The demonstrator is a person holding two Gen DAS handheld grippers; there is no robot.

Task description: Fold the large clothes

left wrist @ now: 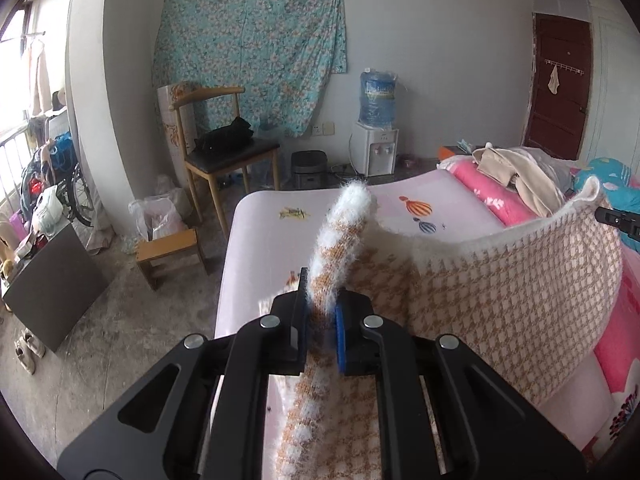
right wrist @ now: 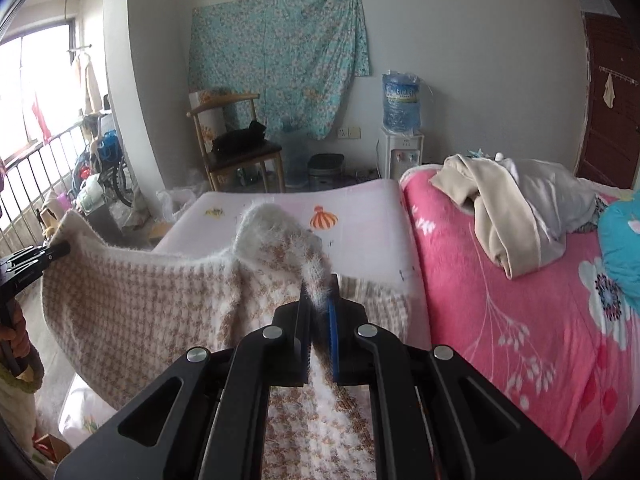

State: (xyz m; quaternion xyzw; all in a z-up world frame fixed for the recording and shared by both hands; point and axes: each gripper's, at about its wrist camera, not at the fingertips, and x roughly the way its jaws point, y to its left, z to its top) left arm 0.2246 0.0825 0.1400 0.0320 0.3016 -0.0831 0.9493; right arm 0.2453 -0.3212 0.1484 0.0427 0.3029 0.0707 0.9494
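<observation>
the left tool (left wrist: 320,304) is clamped on a bunched, fuzzy corner of the houndstooth sweater (left wrist: 500,292), its blue-padded fingers (left wrist: 340,332) pressed tight against the knit, with a white-trimmed end of the fabric sticking up past the tips. the right tool (right wrist: 320,308) is likewise pinched narrow on another fluffy white-edged part of the same sweater (right wrist: 160,300), the cloth squeezed between its pads. the sweater hangs stretched between the two tools above the bed (left wrist: 260,240), its tan-and-white check sagging in a curve, with its lower part trailing down under each tool toward the pale pink sheet printed with hot-air balloons (right wrist: 324,218). seen from the right wrist, the left tool shows at the far left edge of the sweater, held by a person's hand (right wrist: 12,336) in a sleeve. seen from the left wrist, the tip of the right tool (left wrist: 618,220) shows at the far right end of the sweater's white hem. beyond the sweater on the bed lies a bright pink floral blanket (right wrist: 520,320), with a heap of beige and grey clothes (right wrist: 520,204) on it. past the foot of the bed stand a wooden chair (left wrist: 224,152) with dark clothing on its seat, a water dispenser (left wrist: 376,136) with a blue bottle, and a small wooden stool (left wrist: 172,252); a teal floral sheet (left wrist: 252,56) hangs on the wall behind the chair.
</observation>
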